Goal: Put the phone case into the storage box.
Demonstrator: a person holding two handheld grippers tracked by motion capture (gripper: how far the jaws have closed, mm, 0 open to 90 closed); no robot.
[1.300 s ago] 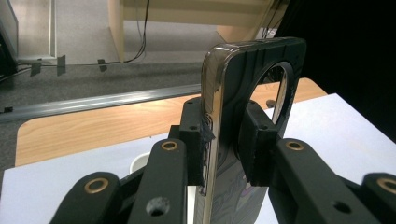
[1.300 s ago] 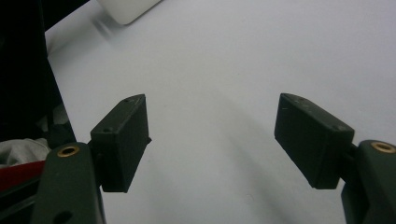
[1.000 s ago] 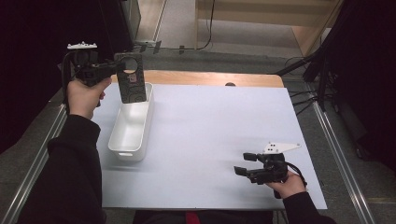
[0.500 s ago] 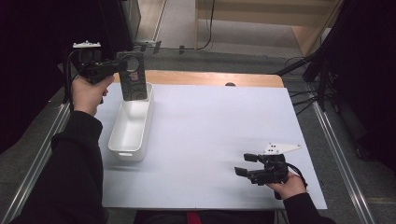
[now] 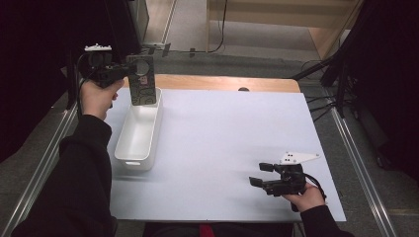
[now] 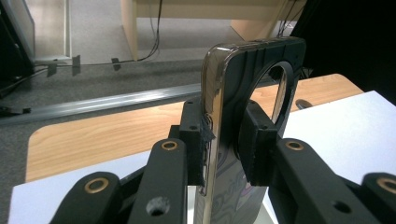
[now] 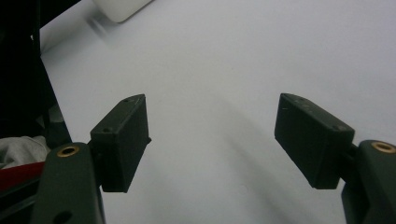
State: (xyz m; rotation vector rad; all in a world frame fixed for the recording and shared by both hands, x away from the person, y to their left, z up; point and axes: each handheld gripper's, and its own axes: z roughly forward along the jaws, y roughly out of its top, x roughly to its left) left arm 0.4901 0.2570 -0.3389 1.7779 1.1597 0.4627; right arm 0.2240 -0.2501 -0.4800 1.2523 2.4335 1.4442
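Observation:
A dark phone case [image 5: 142,80] with a round cut-out and a swirl pattern hangs upright above the far end of the white bin [image 5: 140,131]. My left gripper [image 5: 129,70] is shut on the phone case [image 6: 243,126] near its top edge, the jaws pressing both faces. My right gripper [image 5: 258,174] rests low near the table's front right, open, with nothing between its fingers [image 7: 122,140] and only the white table surface [image 7: 224,70] beneath.
The white table [image 5: 222,133] has a wooden strip [image 5: 217,83] along its far edge. A metal rail [image 5: 358,158] runs down the right side. Cables and a wooden cabinet [image 5: 276,24] lie on the floor beyond.
My left gripper has carried the phone case a little to the right and slightly down, over the bin's far end. The right gripper has stayed put.

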